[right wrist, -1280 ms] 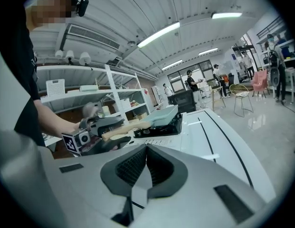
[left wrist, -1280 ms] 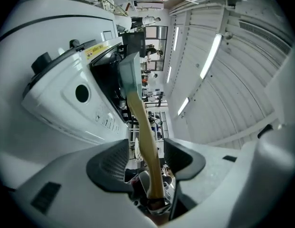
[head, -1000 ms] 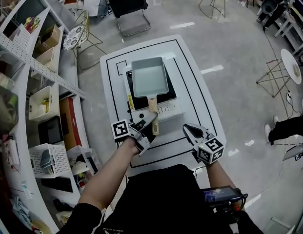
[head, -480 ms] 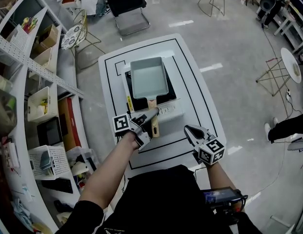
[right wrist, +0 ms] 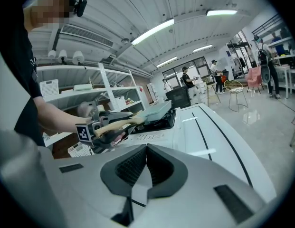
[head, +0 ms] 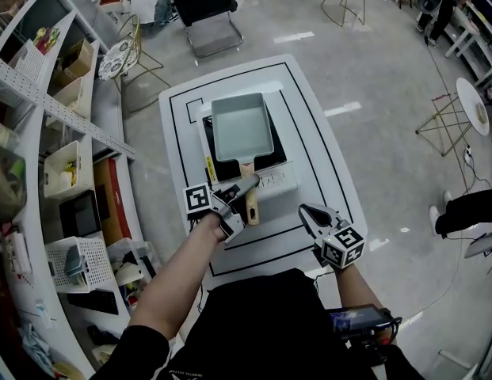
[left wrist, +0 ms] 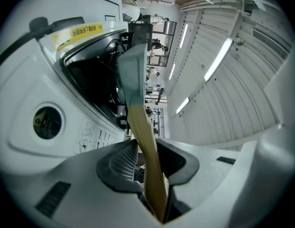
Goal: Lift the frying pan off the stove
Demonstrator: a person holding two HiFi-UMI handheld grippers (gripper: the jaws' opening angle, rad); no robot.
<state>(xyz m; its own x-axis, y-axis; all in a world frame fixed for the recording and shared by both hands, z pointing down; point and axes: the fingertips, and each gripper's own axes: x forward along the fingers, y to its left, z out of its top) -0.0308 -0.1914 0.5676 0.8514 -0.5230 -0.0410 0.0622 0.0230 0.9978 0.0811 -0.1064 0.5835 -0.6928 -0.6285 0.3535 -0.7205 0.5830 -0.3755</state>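
Observation:
A pale grey rectangular frying pan [head: 242, 125] sits on the black-topped white stove [head: 265, 179] on the white table. Its wooden handle [head: 249, 196] points toward me. My left gripper [head: 244, 188] is at that handle. In the left gripper view the handle [left wrist: 142, 137] runs between the jaws, which are closing, and both pads touch it [left wrist: 146, 148]. My right gripper [head: 309, 210] hovers low over the table's near right, shut and with nothing in it [right wrist: 146, 148]. From there the pan [right wrist: 157, 110] and the left gripper [right wrist: 107, 127] show at the left.
The white table [head: 325, 172] has black lines marked on it. Shelves with bins [head: 63, 133] run along the left. A black chair [head: 206, 6] stands beyond the table. A person's legs [head: 467, 208] are at the far right.
The left gripper has slid a little forward along the handle and its jaws have narrowed onto it. The pan and the right gripper stay where they were.

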